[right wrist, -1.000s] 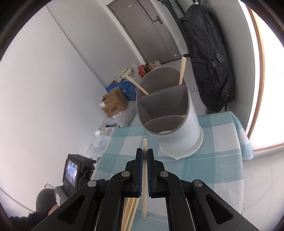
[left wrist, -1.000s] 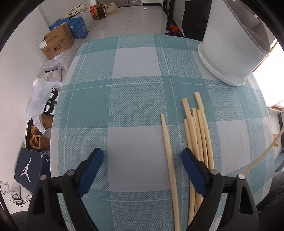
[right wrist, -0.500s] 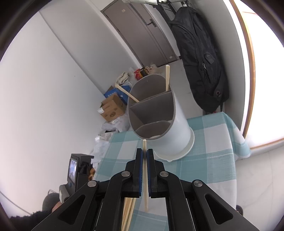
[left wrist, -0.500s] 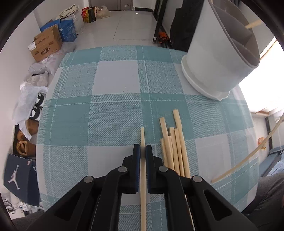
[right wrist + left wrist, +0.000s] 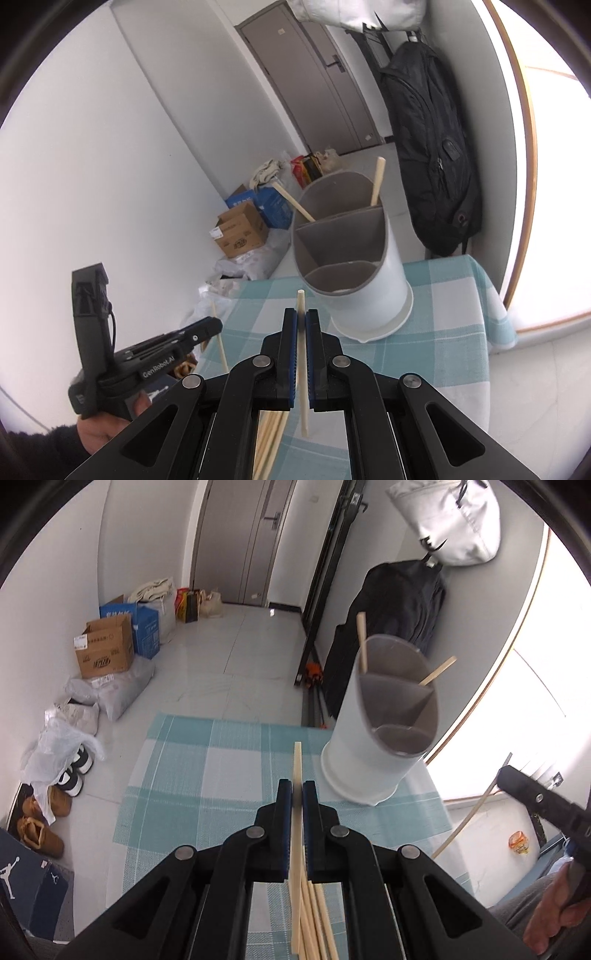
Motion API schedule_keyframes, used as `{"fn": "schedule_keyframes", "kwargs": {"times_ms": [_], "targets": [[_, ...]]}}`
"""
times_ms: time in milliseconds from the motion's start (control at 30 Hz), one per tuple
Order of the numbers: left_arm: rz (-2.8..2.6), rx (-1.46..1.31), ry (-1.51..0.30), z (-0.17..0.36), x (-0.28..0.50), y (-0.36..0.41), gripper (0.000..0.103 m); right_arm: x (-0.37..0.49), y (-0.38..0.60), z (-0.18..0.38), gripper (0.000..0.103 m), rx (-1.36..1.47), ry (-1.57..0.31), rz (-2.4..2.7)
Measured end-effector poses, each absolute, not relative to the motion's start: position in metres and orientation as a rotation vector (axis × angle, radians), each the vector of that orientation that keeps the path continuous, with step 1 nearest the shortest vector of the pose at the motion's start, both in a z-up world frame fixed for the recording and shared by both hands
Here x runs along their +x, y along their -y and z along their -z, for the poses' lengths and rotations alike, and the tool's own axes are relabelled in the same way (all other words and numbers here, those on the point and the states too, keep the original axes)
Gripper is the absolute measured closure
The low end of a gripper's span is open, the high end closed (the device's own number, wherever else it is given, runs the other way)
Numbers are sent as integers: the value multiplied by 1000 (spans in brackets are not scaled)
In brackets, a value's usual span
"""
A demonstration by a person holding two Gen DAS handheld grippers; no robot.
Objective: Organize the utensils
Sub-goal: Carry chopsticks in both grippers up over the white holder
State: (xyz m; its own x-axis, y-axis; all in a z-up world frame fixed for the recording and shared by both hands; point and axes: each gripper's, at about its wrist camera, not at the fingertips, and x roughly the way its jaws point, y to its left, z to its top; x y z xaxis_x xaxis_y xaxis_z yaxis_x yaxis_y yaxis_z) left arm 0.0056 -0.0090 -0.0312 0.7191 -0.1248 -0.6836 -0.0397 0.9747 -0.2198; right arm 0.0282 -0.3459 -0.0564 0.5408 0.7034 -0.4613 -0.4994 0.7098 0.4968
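Observation:
My left gripper point(image 5: 296, 787) is shut on a pale wooden chopstick point(image 5: 297, 760), held above the checked tablecloth point(image 5: 207, 775). Several loose chopsticks point(image 5: 314, 915) lie on the cloth under it. Ahead and to the right stands the white divided utensil holder point(image 5: 380, 738) with two chopsticks point(image 5: 362, 642) in its far compartment. My right gripper point(image 5: 301, 317) is shut on another chopstick point(image 5: 303, 387), pointing at the holder point(image 5: 354, 266) just short of its rim. In the right wrist view the left gripper point(image 5: 207, 326) shows at lower left, a hand on its grip.
The table's far edge is just behind the holder. A black backpack point(image 5: 432, 155) hangs on the wall to the right. Cardboard boxes point(image 5: 105, 651), plastic bags and shoes point(image 5: 70, 775) sit on the floor along the left wall. A person's hand point(image 5: 557, 915) shows at lower right.
My left gripper closed on a single chopstick and lifted it off the cloth, tilting up toward the holder. My right gripper drifted slightly with its chopstick still held.

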Motion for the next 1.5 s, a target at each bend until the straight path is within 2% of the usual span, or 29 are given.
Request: {"fn": "schedule_keyframes", "kwargs": {"times_ms": [500, 1000, 1500], "targets": [[103, -189, -682, -17, 0, 17, 102, 22, 346, 38, 100, 343, -640, -711], [149, -205, -648, -86, 39, 36, 102, 53, 370, -37, 100, 386, -559, -705], [155, -188, -572, -125, 98, 48, 102, 131, 376, -92, 100, 381, -485, -655]]}}
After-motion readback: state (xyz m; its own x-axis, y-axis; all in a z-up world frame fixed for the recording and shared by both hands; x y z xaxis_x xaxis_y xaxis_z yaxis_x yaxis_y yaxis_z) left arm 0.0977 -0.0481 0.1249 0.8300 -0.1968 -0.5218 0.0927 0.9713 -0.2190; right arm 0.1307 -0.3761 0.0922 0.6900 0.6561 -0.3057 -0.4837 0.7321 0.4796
